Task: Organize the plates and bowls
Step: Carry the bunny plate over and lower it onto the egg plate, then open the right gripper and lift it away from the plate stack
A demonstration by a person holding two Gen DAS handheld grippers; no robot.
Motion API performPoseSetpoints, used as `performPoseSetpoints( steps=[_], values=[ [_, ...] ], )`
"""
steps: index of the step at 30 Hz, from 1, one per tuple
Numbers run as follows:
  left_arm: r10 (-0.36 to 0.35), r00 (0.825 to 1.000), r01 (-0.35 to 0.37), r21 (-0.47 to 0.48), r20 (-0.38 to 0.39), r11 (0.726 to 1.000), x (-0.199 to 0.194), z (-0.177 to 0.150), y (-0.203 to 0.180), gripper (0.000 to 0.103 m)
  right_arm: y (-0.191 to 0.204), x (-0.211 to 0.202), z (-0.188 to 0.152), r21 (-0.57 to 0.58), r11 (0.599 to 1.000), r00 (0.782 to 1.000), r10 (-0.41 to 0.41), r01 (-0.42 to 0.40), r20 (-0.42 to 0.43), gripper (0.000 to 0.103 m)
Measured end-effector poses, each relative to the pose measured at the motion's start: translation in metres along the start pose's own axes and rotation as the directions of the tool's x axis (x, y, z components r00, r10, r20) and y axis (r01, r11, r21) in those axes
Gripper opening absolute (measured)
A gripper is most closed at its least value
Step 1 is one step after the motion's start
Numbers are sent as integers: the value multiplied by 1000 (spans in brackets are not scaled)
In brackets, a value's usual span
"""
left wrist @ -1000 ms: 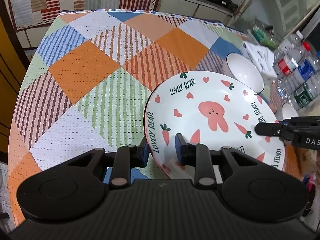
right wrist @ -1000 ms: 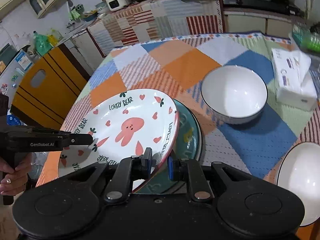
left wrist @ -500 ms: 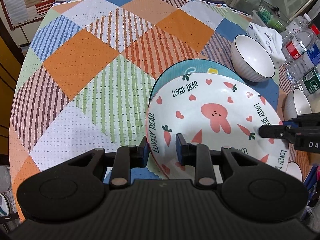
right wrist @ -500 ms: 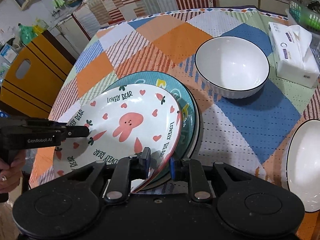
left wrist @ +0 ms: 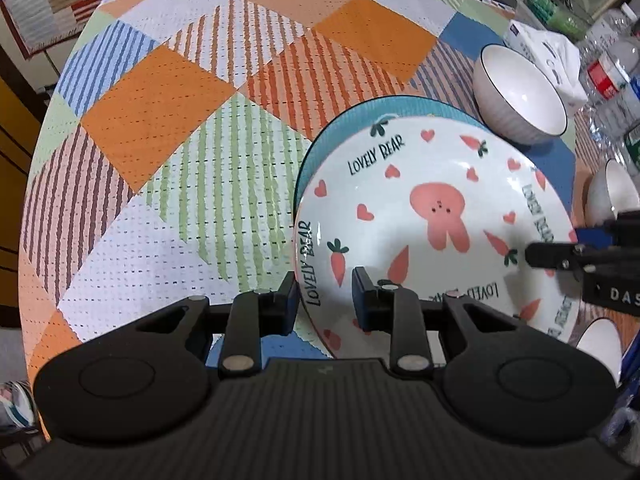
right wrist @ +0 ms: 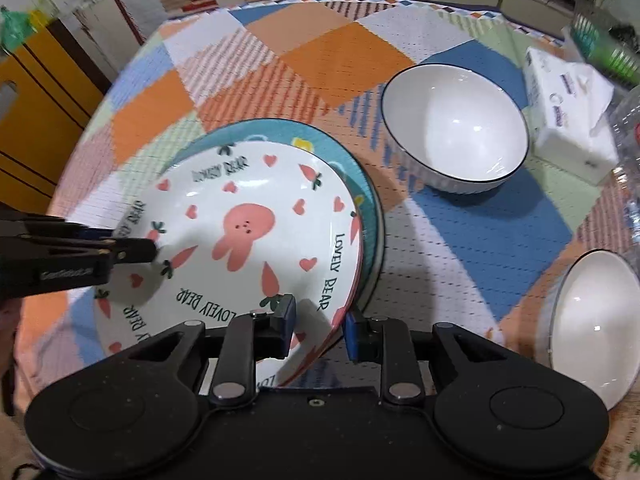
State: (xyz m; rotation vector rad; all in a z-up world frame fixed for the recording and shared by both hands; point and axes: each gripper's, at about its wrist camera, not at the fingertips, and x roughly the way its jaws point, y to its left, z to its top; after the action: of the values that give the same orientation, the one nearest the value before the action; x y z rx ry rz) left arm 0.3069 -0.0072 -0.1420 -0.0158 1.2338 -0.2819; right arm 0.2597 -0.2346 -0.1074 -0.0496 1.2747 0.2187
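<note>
Over the teal plate [right wrist: 362, 200] on the desk [left wrist: 160, 160], the rabbit plate [right wrist: 248, 240] sits nearly stacked, its rim between both jaws. Left gripper [left wrist: 325, 294] pinches it; right gripper [right wrist: 318, 324] is opening. An uneven release could tip it off-centre.

I see a white plate [left wrist: 424, 216] printed with a pink rabbit, hearts, carrots and the words "LOVELY BEAR"; it sits right way up on top of a teal plate [right wrist: 340, 168], whose rim shows along its far side. Beyond them I have a white bowl [right wrist: 454, 128] with a thin dark rim standing upright on the checked cloth, apart from the plates. A second white bowl [right wrist: 592, 320] sits nearer, off to the right.
</note>
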Motion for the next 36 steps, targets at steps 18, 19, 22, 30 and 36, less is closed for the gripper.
performPoseSetpoints(
  steps=[18,19,22,30,36],
  values=[
    [76,993,-77,9,90,997,1,-9,-8,17,29,10,-13,-199,949,963,-212,244,168,34],
    [87,992,-88,8,96,996,-2,-10,-10,16,28,11,-14,-203,946,958,-216,253,188,34],
    [118,986,-123,32,116,992,-13,-16,-17,16,23,3,-17,-176,957,956,-189,230,223,33],
    [97,987,-105,60,131,993,-64,-38,-40,16,9,-49,-40,-117,988,953,-66,104,295,33],
    [63,989,-76,90,135,993,-103,-55,-62,17,-2,-91,-64,-123,991,942,-2,45,334,35]
  ],
)
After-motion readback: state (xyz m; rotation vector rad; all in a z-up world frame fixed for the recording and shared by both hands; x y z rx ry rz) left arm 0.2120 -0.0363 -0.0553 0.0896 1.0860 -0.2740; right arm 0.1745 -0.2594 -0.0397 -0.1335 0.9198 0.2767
